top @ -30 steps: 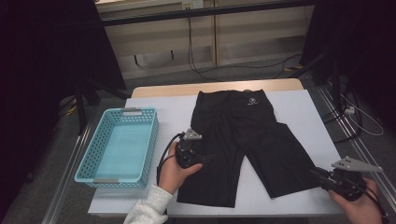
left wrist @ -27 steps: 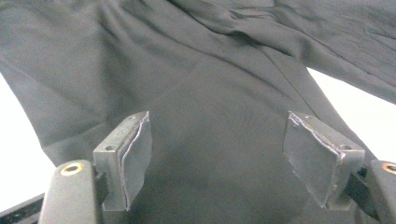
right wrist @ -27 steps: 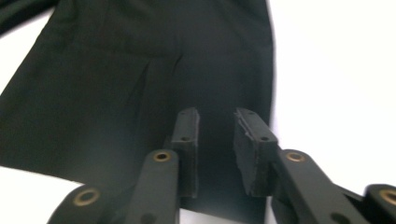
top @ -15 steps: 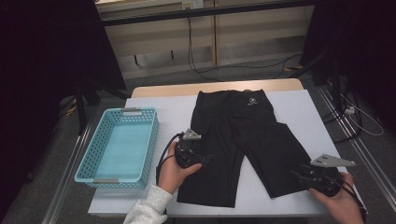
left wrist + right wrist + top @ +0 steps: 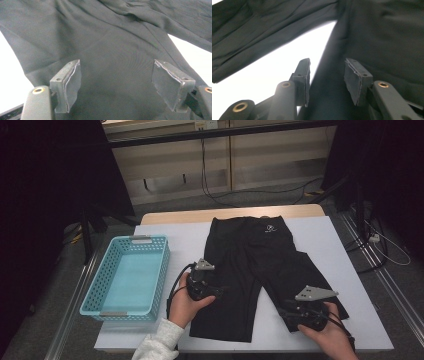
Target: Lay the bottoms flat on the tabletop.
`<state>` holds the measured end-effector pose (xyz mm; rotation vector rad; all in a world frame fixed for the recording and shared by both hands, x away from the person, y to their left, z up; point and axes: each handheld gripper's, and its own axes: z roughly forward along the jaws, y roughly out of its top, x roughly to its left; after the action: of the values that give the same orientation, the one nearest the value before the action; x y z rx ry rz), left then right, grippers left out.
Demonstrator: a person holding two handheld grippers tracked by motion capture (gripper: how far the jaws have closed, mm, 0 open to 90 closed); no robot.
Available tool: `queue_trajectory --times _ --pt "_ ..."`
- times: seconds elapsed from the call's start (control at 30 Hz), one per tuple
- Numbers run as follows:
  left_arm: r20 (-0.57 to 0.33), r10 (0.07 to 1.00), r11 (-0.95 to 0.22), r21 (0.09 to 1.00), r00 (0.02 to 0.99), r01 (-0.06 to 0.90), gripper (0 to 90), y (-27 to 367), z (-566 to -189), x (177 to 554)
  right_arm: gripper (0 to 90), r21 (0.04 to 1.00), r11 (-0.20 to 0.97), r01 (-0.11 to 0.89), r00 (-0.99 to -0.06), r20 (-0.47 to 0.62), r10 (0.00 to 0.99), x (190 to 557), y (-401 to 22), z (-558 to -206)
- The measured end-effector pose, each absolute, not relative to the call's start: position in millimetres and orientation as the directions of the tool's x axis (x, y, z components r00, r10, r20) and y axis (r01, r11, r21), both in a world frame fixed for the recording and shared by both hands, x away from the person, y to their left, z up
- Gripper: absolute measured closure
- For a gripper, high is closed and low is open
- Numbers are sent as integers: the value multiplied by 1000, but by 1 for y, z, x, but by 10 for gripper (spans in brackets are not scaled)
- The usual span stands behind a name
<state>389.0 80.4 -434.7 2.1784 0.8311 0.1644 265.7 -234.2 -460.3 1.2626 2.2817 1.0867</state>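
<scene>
Both tongs stand open over my black shorts (image 5: 255, 270), spread flat on the white table (image 5: 325, 235): left gripper (image 5: 116, 82) wide, right gripper (image 5: 327, 80) narrower, its jaws just opening at a leg's edge. Dark folds blur; hems partly cut off.

No legible text. Black shorts (image 5: 260, 270): small white logo mark at waistband, possibly a brand emblem, too small to read.

Beside the basket (image 5: 125, 277), the shorts (image 5: 255, 270) are partly covered: the left gripper (image 5: 212, 292) hides some of one leg, the right gripper (image 5: 290, 315) the other's hem. Their white logo (image 5: 270, 228) is too small to read.
</scene>
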Motion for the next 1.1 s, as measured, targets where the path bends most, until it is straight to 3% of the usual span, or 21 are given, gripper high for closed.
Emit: queue_trajectory --times 0.1,0.2,0.3,0.67,0.83,1.03,1.1 --pt "-144 611 -477 718 778 507 243 81 -434 389 645 735 350 580 -568 57 821 264 -229 -465" --pt "-143 613 -479 715 777 509 243 81 -435 389 868 732 365 576 -585 57 809 263 -229 -464" --pt "-145 614 -479 713 776 513 243 81 -436 390 888 735 342 586 -583 90 807 264 -230 -464" --pt "-147 617 -478 711 773 516 242 81 -436 390 872 729 356 584 -645 150 749 257 -203 -463" --pt "-144 616 -483 708 775 516 242 82 -437 390 745 742 341 577 -634 144 760 258 -209 -460" --pt "-140 615 -483 711 776 511 241 82 -436 390 580 779 256 572 -519 102 849 264 -250 -445" --pt "-140 617 -481 712 775 512 241 82 -435 390 582 782 224 582 -480 108 871 266 -265 -446"
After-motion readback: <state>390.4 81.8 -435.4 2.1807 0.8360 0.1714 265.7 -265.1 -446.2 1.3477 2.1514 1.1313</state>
